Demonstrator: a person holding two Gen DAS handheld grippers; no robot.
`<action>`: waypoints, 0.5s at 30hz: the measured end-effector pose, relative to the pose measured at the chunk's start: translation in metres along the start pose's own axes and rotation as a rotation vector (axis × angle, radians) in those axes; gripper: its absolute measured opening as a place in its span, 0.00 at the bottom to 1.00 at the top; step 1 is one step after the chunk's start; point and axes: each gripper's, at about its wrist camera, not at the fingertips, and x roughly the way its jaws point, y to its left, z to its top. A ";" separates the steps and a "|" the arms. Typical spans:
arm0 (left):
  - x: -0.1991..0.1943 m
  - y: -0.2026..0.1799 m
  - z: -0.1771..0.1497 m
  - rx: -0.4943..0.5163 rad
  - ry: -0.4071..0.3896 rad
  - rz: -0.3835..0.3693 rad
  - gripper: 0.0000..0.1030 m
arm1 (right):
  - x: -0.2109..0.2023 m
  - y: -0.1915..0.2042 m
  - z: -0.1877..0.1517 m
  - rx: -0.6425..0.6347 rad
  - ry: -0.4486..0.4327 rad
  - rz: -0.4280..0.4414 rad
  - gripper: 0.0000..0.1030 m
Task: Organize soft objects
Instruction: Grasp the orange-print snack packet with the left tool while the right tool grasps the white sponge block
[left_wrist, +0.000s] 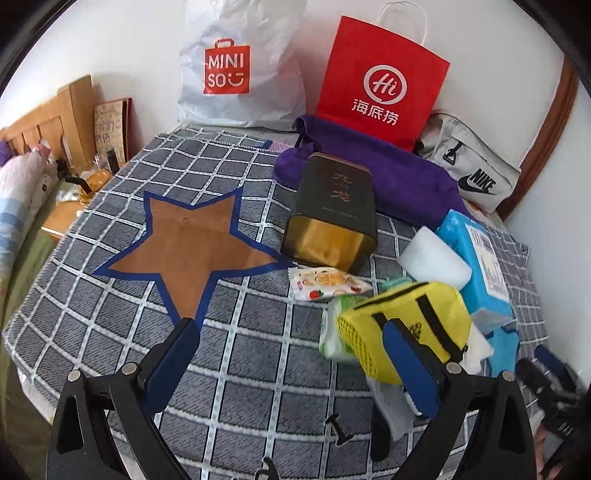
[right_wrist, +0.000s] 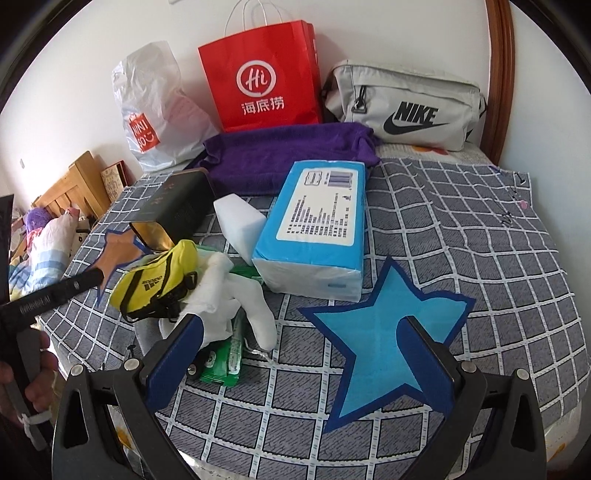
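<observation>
My left gripper (left_wrist: 291, 356) is open over the checked blanket (left_wrist: 258, 369), nothing between its fingers. Its right finger (left_wrist: 410, 365) overlaps the near edge of a yellow pouch (left_wrist: 406, 317); I cannot tell if they touch. A brown star (left_wrist: 192, 247) lies ahead of it to the left. My right gripper (right_wrist: 303, 352) is open above a blue star (right_wrist: 384, 332). Just left of it lies a heap: yellow pouch (right_wrist: 155, 273), white cloth (right_wrist: 229, 299), green packet (right_wrist: 221, 367). Behind are a white sponge (right_wrist: 236, 221), blue tissue pack (right_wrist: 314, 229) and purple towel (right_wrist: 284, 155).
A dark tin (left_wrist: 332, 214) lies on its side beside the brown star, a fruit-print packet (left_wrist: 325, 282) before it. A red paper bag (right_wrist: 258, 74), white plastic bag (right_wrist: 155, 110) and grey waist bag (right_wrist: 402, 107) stand along the wall. A wooden headboard (left_wrist: 48, 125) stands at the left.
</observation>
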 end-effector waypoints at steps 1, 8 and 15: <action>0.004 0.000 0.004 -0.005 0.011 -0.010 0.97 | 0.003 0.000 0.000 0.000 0.005 0.001 1.00; 0.039 -0.007 0.027 -0.007 0.089 -0.062 0.97 | 0.017 -0.001 0.005 0.003 0.027 -0.004 1.00; 0.075 -0.027 0.037 0.075 0.184 -0.024 0.97 | 0.024 -0.001 0.007 -0.031 0.044 -0.034 1.00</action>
